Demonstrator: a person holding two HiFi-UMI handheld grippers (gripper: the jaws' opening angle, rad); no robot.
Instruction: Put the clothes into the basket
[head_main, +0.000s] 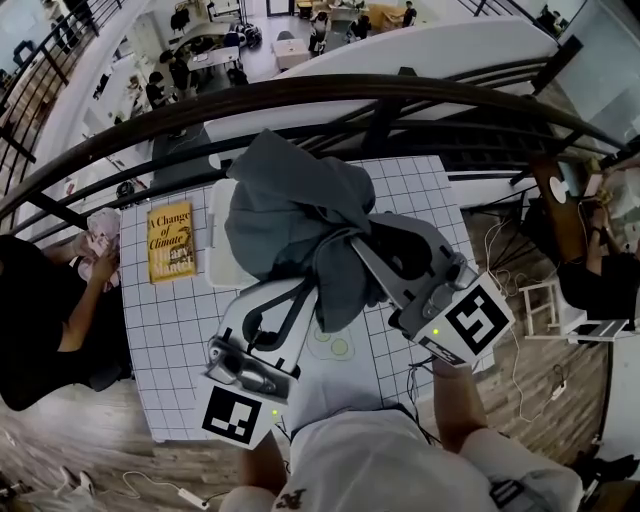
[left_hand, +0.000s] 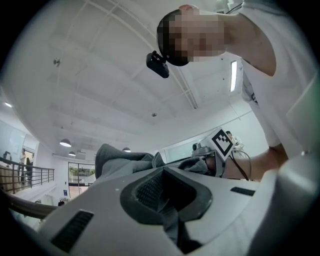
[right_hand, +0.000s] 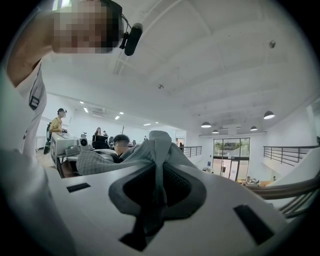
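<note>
A grey garment (head_main: 290, 215) hangs bunched above the white grid table (head_main: 170, 330), held up from both sides. My left gripper (head_main: 305, 283) is shut on its lower left fold, and my right gripper (head_main: 352, 240) is shut on its right side. In the left gripper view a strip of the grey garment (left_hand: 120, 162) runs down between the jaws of the left gripper (left_hand: 167, 200). The right gripper view shows the garment (right_hand: 150, 147) pinched in the right gripper (right_hand: 157, 192). The white basket (head_main: 218, 240) stands behind the cloth, mostly hidden by it.
A yellow book (head_main: 171, 242) lies on the table left of the basket. A person in black (head_main: 40, 320) sits at the table's left edge. A dark curved railing (head_main: 300, 95) runs behind the table. A white stool (head_main: 545, 300) and cables are on the floor at right.
</note>
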